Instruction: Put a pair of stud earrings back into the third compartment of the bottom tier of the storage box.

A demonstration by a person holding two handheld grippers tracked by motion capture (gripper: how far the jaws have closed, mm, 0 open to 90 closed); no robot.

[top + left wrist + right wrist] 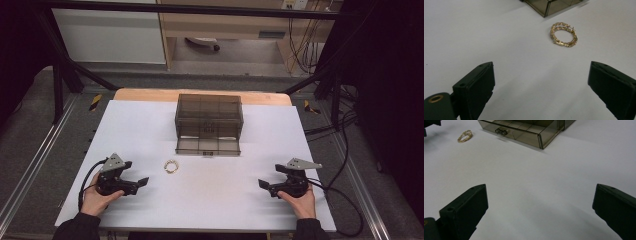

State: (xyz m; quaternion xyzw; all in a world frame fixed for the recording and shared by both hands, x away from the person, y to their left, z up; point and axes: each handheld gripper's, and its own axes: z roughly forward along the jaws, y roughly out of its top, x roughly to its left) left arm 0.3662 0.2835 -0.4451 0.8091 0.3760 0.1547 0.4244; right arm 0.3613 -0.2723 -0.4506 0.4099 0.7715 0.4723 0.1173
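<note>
While nothing is yet lifted, the lot reads thus. White table (150, 125): bare work surface. Smoked drawer box (209, 116): lower drawer (207, 145) pulled out, compartments apparently empty. Left gripper (141, 182) and right gripper (263, 184): jaws spread wide, nothing between them, resting near the front edge. Gold bracelet (171, 167): coiled on the table, near the drawer's left front corner, untouched. Judged outstanding: pickup and stowing.

A gold chain (171, 166) is glinting at the frame's middle on a bench (150, 130) showing plain white. Above it, a box (209, 117) is showing smoky translucent brown. Both grippers, left (141, 182) and right (262, 185), are showing black fingers (477, 85) under grey plates.
</note>
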